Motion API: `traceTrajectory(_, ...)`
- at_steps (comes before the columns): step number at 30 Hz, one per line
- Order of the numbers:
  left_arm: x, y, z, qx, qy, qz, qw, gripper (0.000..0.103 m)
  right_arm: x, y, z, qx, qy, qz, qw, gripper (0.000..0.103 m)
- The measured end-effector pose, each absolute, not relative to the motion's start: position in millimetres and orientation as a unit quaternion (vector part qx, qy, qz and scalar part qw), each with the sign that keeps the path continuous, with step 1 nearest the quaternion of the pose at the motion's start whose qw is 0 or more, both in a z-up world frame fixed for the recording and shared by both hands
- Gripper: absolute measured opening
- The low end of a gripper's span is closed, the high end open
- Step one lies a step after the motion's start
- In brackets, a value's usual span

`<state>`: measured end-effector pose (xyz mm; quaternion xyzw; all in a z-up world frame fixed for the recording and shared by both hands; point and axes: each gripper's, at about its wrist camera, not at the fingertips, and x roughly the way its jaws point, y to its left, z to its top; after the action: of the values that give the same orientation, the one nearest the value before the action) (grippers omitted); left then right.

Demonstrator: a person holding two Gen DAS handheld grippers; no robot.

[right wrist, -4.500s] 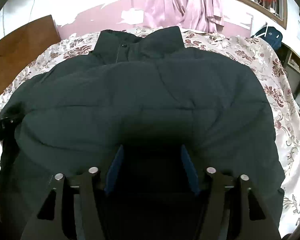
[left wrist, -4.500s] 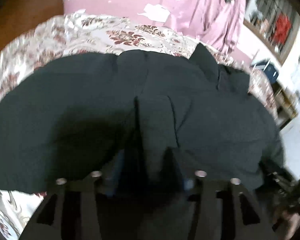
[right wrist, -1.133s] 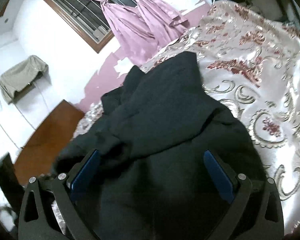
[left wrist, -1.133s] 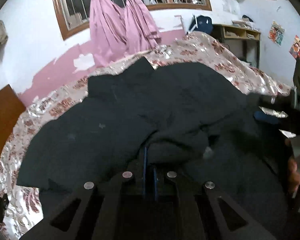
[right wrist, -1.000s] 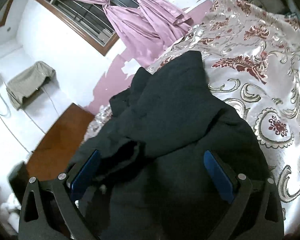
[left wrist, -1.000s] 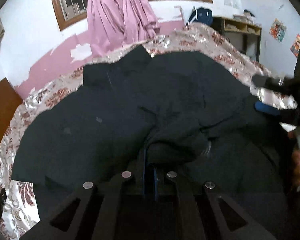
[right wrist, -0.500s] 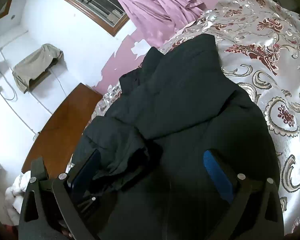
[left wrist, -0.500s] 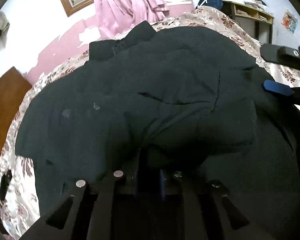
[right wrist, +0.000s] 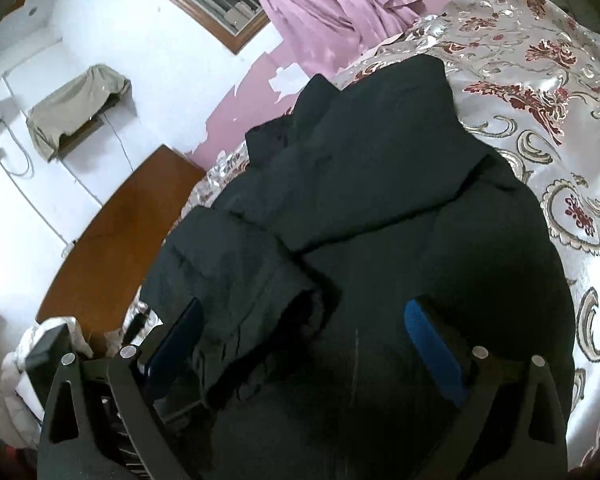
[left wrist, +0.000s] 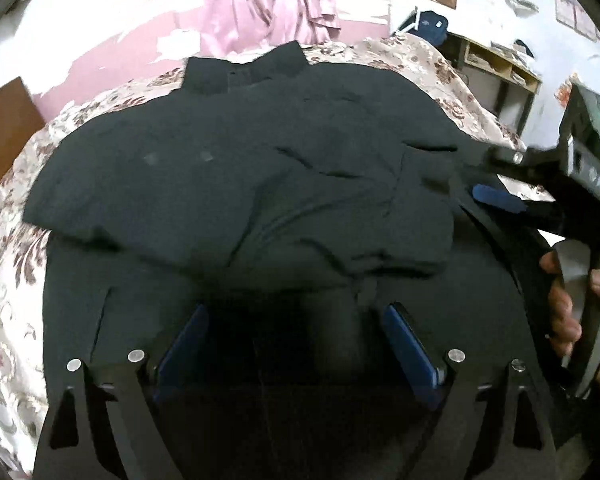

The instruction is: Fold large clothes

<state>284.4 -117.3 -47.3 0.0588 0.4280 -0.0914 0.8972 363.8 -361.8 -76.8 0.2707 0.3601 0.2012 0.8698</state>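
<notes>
A large black padded jacket (left wrist: 260,184) lies spread on the bed, collar at the far end. One sleeve (left wrist: 340,216) is folded across its body. My left gripper (left wrist: 296,316) hovers low over the near hem; its jaws are opening and the blue pads press on nothing. In the right wrist view the jacket (right wrist: 380,200) fills the middle, and the sleeve's cuff end (right wrist: 236,280) lies between the wide-apart fingers of my right gripper (right wrist: 304,312), which stands open. The right gripper (left wrist: 496,200) also shows at the right of the left wrist view, held by a hand (left wrist: 560,312).
The bed has a shiny floral bedspread (right wrist: 560,120), bare to the right of the jacket. A brown wooden headboard (right wrist: 112,240) runs along the left side. Pink curtains (left wrist: 268,4) hang on the far wall, and a shelf unit (left wrist: 500,68) stands beyond the bed's far right corner.
My left gripper was shut on a fold of the sleeve; now its jaws are spread and the sleeve rests flat on the jacket. The right gripper stayed open, barely shifting.
</notes>
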Motion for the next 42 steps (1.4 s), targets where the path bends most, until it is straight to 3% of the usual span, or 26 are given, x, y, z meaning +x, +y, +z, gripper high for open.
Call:
traceTrajectory(7,284.9,-70.4,-35.9,0.026,0.411,-0.014,0.911,0.089,359.5,-331.8,-70.3,0.171,0.365,0.175,0.898,0.098)
traceTrajectory(14,290.6,-7.5,-42.2,-0.123,0.419,0.056,0.898,0.092,355.8,-324.9,-60.4,0.156,0.361,0.19,0.9,0.075)
traceTrajectory(19,285.0,24.9,-53.6,-0.192,0.412,0.074,0.888,0.103,351.1,-318.8,-60.9,0.142,0.37,0.203,0.896,0.075)
traceTrajectory(22,285.6,37.7,-52.5,-0.218,0.398,0.066,0.889,0.103,352.4,-318.6,-63.6,0.148,0.376,0.204,0.892,0.076)
traceTrajectory(29,293.7,60.4,-37.0,-0.267,0.357,0.061,0.893,0.103,356.6,-310.1,-66.9,0.163,0.377,0.22,0.885,0.092)
traceTrajectory(34,301.5,66.1,-27.7,-0.248,0.344,0.078,0.902,0.103,355.4,-305.0,-60.9,0.146,0.375,0.192,0.895,0.09)
traceTrajectory(36,305.7,66.1,-25.4,-0.231,0.35,0.081,0.904,0.103,354.0,-306.8,-57.5,0.142,0.371,0.169,0.902,0.066)
traceTrajectory(37,307.4,65.9,-24.2,-0.224,0.353,0.082,0.905,0.103,353.7,-307.9,-56.3,0.137,0.37,0.152,0.906,0.044)
traceTrajectory(38,310.2,65.8,-23.7,-0.214,0.357,0.083,0.905,0.103,354.0,-309.4,-55.0,0.134,0.37,0.143,0.908,0.03)
traceTrajectory(41,317.0,61.3,-23.1,-0.172,0.379,0.088,0.905,0.103,351.5,-316.8,-49.2,0.145,0.362,0.14,0.91,0.006)
traceTrajectory(42,319.4,59.6,-23.3,-0.164,0.389,0.081,0.903,0.103,349.9,-320.6,-43.5,0.155,0.354,0.153,0.909,0.006)
